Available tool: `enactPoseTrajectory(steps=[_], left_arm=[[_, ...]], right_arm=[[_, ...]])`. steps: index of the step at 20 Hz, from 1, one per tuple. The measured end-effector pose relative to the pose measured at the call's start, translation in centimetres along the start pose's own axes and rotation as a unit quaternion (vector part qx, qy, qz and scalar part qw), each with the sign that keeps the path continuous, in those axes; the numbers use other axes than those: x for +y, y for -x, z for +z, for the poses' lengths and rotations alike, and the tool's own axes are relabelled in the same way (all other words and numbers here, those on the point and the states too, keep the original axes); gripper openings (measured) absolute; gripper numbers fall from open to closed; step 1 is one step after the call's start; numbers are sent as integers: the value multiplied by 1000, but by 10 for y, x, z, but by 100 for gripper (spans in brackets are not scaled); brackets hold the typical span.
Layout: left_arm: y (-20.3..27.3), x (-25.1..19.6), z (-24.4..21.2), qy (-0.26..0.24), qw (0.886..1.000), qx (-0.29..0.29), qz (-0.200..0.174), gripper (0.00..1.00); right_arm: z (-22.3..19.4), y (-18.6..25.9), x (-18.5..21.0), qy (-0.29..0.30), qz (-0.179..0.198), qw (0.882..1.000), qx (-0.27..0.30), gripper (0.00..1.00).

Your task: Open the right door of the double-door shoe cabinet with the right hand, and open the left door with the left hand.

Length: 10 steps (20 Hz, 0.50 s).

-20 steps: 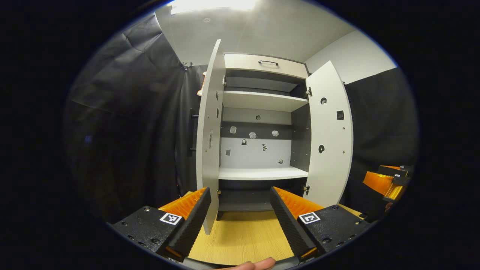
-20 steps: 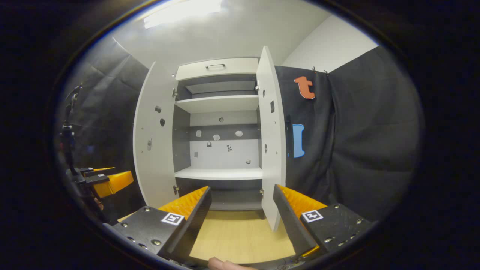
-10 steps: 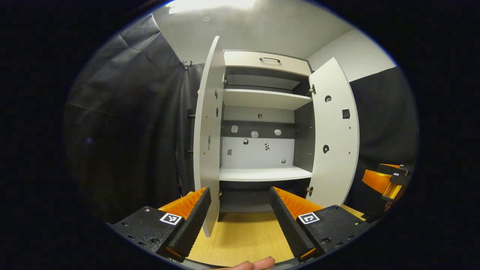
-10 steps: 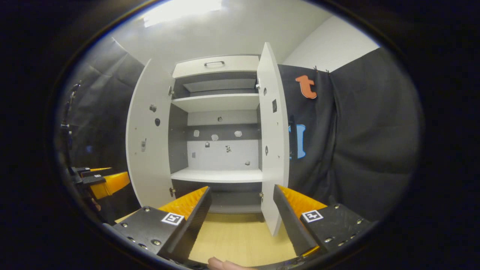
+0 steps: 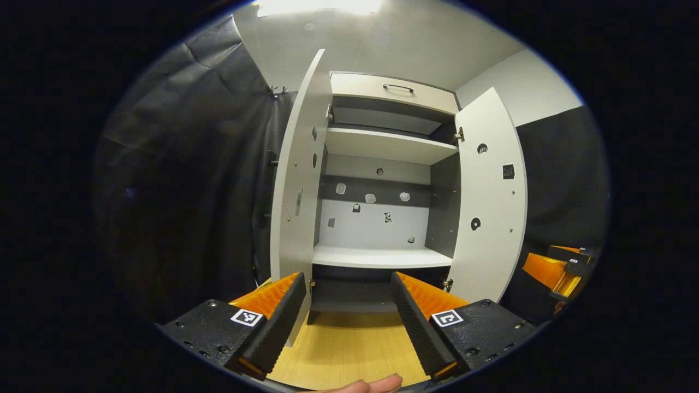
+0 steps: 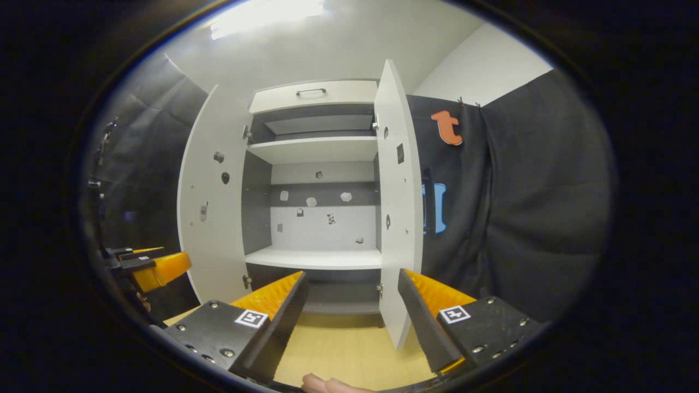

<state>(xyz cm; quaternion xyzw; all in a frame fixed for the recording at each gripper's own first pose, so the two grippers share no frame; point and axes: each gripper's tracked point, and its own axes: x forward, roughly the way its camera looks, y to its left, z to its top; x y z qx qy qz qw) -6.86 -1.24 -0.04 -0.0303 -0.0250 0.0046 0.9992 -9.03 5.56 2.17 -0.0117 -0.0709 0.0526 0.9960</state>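
Both hand-held grippers [image 5: 347,319] [image 6: 352,316] gape empty before the shoe cabinet [image 5: 382,147], doors swung wide.

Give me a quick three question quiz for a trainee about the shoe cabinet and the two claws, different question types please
1. True or false: both doors of the shoe cabinet stand open.
2. Multiple choice: what lies between the fingers of the left claw?
A. the left door's handle
B. nothing, the fingers are apart and grip nothing
C. a shoe
3. Fill in the missing word: the cabinet's two shelves are ____.

Key:
1. True. The left door and the right door are both swung outward, and the right gripper view shows the same.
2. B. The right claw is open too.
3. Empty. Neither the upper shelf nor the lower shelf has shoes on it.
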Motion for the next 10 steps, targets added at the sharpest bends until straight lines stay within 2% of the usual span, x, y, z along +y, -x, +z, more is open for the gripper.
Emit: enactPoseTrajectory(steps=[1, 10], left_arm=[[-1, -7, 0, 1, 1000, -2, -4, 96], [1, -51, -7, 13, 1000, -2, 1, 96]], right_arm=[[-1, 3, -4, 2, -2, 1000, -1, 98], [1, 29, -44, -12, -1, 1000, -15, 98]])
